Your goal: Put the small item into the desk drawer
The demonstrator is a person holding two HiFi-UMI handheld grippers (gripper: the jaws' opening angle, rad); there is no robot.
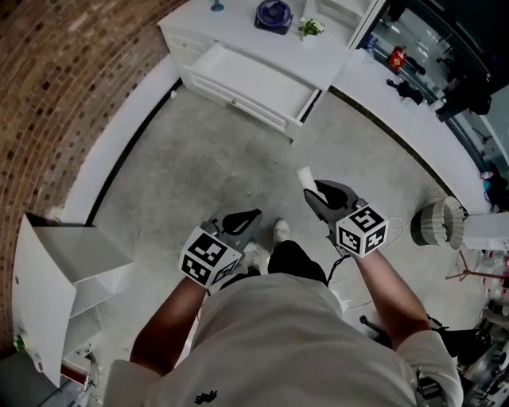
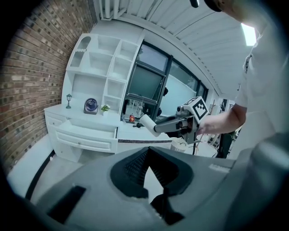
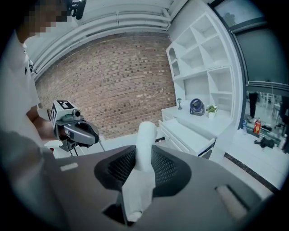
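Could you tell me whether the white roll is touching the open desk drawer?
Apart: the head view shows floor between the white roll in the right gripper and the drawer.

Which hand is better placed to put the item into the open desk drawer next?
Right. The right gripper holds the white roll and points toward the open drawer ahead; the left gripper is empty.

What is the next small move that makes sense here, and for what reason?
Probably step forward and bring the white roll toward the open drawer. The right gripper is shut on the roll and the drawer of the desk stands pulled out. But a stretch of bare floor lies between the gripper and the desk, so the roll cannot be dropped in from here.
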